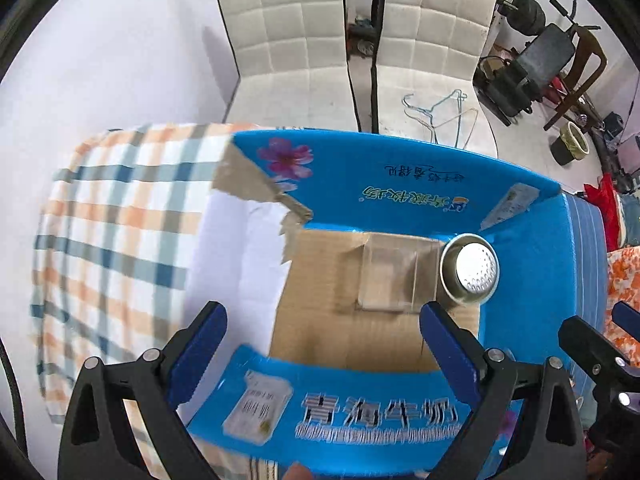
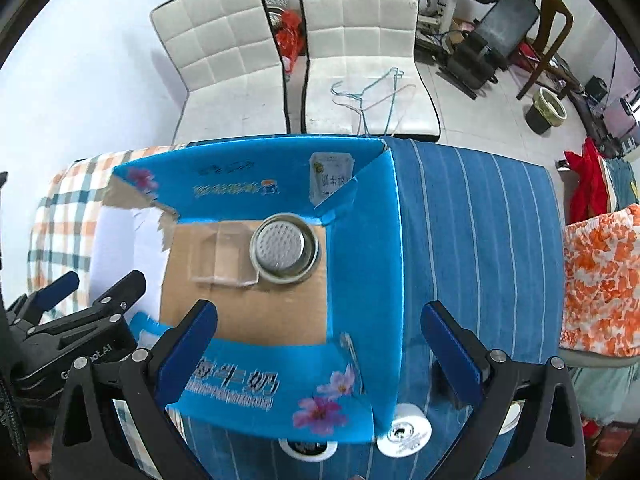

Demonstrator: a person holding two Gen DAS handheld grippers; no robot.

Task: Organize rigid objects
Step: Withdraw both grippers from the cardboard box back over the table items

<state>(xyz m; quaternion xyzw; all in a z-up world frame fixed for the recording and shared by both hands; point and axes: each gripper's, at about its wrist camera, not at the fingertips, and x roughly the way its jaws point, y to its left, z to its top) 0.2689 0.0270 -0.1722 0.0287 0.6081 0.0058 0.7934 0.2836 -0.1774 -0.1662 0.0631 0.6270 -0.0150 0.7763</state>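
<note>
An open blue cardboard box with a brown floor stands on the cloth-covered table. Inside it, at the far side, a clear plastic case lies next to an upright steel cup. My left gripper hangs open above the box's near half with nothing between its blue pads. My right gripper is open too, above the box's near right corner, empty. Each gripper shows at the edge of the other's view: the right gripper, the left gripper.
Two white round lids lie on the blue striped cloth by the box's near corner. A checked cloth covers the left. Two white chairs stand behind, wire hangers on one. An orange floral cloth lies right.
</note>
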